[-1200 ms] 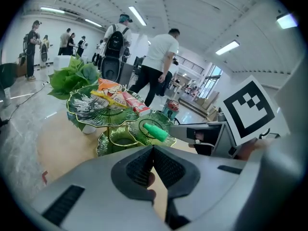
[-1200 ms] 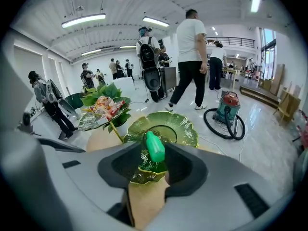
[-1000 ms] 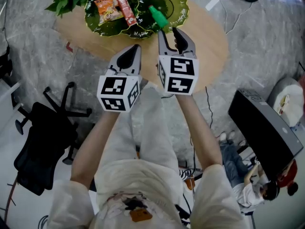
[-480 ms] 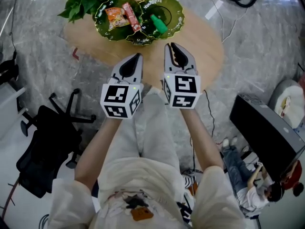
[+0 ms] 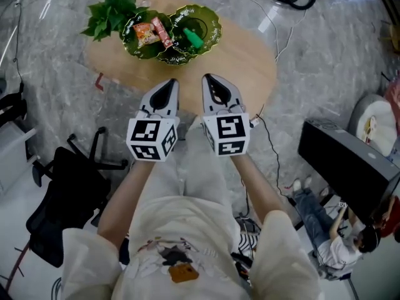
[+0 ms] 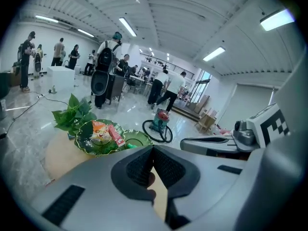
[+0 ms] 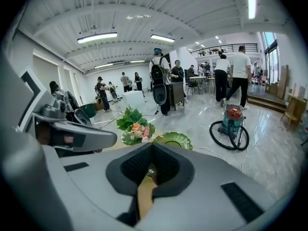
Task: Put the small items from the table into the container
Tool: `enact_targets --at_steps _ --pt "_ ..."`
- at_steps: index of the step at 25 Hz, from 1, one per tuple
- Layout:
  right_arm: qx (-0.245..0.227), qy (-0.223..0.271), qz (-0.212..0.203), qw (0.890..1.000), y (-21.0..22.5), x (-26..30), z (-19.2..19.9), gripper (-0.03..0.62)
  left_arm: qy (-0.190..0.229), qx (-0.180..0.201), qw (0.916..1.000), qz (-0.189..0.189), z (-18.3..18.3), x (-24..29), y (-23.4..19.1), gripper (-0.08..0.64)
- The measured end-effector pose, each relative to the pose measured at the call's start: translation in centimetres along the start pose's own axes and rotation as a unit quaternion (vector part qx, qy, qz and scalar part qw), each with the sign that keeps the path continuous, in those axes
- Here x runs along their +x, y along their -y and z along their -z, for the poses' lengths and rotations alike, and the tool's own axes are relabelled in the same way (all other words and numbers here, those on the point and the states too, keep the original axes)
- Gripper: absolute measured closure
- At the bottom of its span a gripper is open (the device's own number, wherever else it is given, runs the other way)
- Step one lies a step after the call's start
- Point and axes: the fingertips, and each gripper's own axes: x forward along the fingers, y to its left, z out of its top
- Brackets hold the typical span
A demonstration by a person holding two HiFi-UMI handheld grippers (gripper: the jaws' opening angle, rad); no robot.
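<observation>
While hovering short of the green dish (image 5: 216, 25), left tool (image 5: 169, 84) and right tool (image 5: 210, 79) are pinched shut — empty (touching nothing).

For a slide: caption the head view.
Shut and empty, the left gripper and right gripper hover before a wooden table whose green dish holds snack packets and a green bottle.

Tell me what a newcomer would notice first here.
The left gripper and the right gripper, each with a black-and-white marker cube, fill the middle of the head view, both shut and empty, side by side at the near edge of the round wooden table. At its far side sits a green leaf-shaped dish holding an orange packet, a red packet and a green item, a leafy plant at its left.
</observation>
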Motion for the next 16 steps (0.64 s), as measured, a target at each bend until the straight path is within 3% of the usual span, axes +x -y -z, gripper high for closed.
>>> enact_targets --at_steps 8,16 --pt "0.007 0.043 -0.009 0.999 -3.5 -7.5 -5.2 0.586 0.025 0.03 0.9989 0.028 -4.5 -6.8 4.6 0.565" --pt "0.004 0.058 0.006 0.998 -6.0 -15.2 -6.0 0.586 0.037 0.039 0.9975 0.047 -5.6 -15.1 8.7 0.565"
